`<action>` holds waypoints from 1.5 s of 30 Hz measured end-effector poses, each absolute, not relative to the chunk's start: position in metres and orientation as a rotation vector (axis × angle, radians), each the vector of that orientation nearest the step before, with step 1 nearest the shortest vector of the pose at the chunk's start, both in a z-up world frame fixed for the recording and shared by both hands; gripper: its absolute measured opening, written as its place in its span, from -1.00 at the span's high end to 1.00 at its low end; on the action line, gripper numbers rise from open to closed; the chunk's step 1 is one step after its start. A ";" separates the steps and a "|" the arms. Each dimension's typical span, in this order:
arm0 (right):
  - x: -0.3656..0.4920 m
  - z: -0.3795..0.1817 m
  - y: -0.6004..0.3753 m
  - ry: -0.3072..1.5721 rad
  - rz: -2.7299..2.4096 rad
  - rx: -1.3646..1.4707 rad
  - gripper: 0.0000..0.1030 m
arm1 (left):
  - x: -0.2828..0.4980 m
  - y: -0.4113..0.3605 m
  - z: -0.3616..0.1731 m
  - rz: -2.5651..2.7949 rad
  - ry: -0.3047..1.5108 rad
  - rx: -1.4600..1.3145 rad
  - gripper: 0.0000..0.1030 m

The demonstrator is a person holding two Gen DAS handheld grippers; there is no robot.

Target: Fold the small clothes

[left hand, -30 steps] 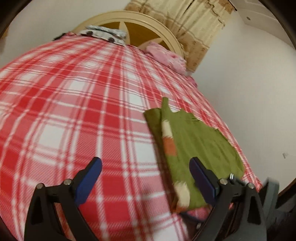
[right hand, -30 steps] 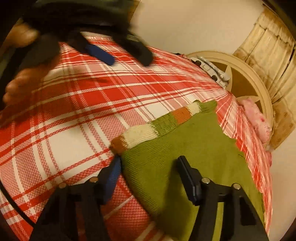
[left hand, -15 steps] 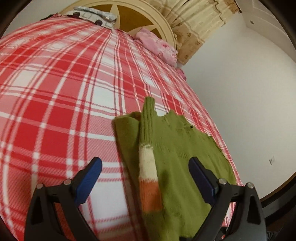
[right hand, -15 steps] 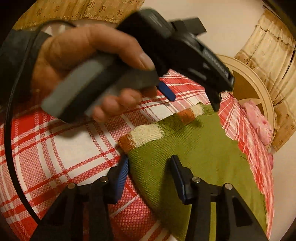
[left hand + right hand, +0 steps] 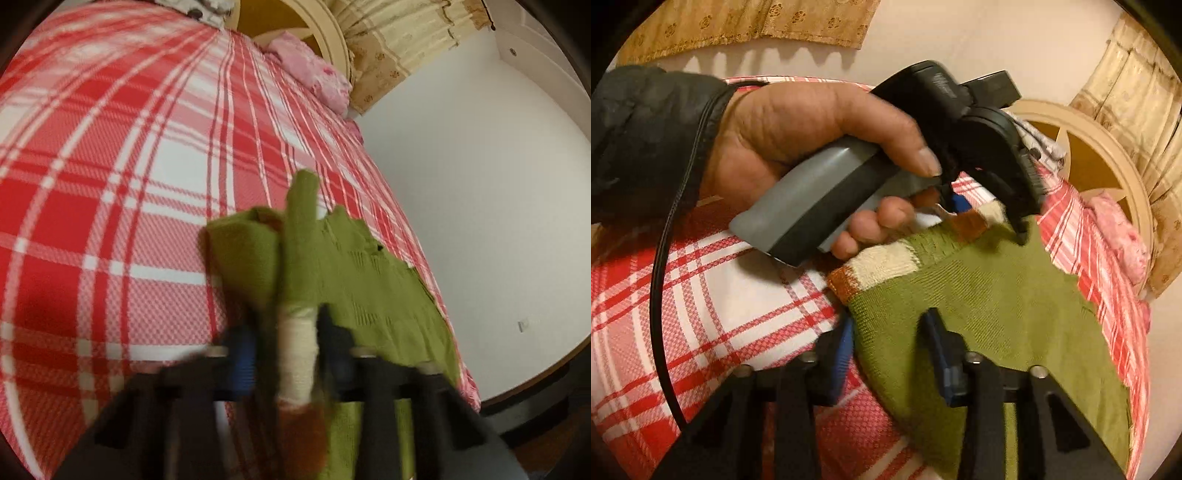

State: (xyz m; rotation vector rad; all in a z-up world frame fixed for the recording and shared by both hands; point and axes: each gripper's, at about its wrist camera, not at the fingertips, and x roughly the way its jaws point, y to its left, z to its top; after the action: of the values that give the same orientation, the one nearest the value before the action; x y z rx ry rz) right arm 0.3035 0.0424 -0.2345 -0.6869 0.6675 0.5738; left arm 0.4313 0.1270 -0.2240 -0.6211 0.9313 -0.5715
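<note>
A green knitted sweater (image 5: 369, 280) (image 5: 997, 295) lies flat on the bed near its right edge. Its sleeve (image 5: 297, 347) (image 5: 882, 262), banded cream and orange, is folded across the body. My left gripper (image 5: 284, 325) (image 5: 991, 218) is closing on that sleeve; the blurred pads press it at the cream band. A person's hand (image 5: 812, 122) holds this gripper. My right gripper (image 5: 890, 321) straddles the sweater's near corner, its jaws closing. One pad rests against the cloth's edge and the other on top, with the fabric still flat between them.
The red and white plaid bedspread (image 5: 110, 184) (image 5: 701, 295) covers the bed. A cream headboard (image 5: 325, 26) (image 5: 1108, 147) and a pink pillow (image 5: 314, 70) (image 5: 1119, 229) are at the far end. A white wall (image 5: 480, 184) runs along the right. A black cable (image 5: 661, 258) hangs from the sleeve.
My left gripper moved in over the sweater and its wide jaws narrowed onto the striped sleeve. My right gripper stayed put while its jaws narrowed around the sweater's corner.
</note>
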 end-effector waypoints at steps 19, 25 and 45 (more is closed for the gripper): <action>0.305 -0.199 -0.008 0.625 0.536 -0.531 0.66 | 0.426 0.122 -0.203 -0.568 0.872 -0.704 0.68; 0.312 -0.183 -0.041 0.600 0.487 -0.455 0.77 | 0.425 0.099 -0.174 -0.593 0.831 -0.665 0.69; 0.313 -0.223 0.008 0.643 0.537 -0.519 -0.98 | 0.425 0.100 -0.169 -0.598 0.834 -0.643 0.69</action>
State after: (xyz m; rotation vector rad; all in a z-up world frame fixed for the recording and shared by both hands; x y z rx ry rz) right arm 0.3130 0.0075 -0.2233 -0.5186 0.6428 0.5370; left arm 0.4253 0.1000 -0.1693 -0.6432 0.8339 -0.5976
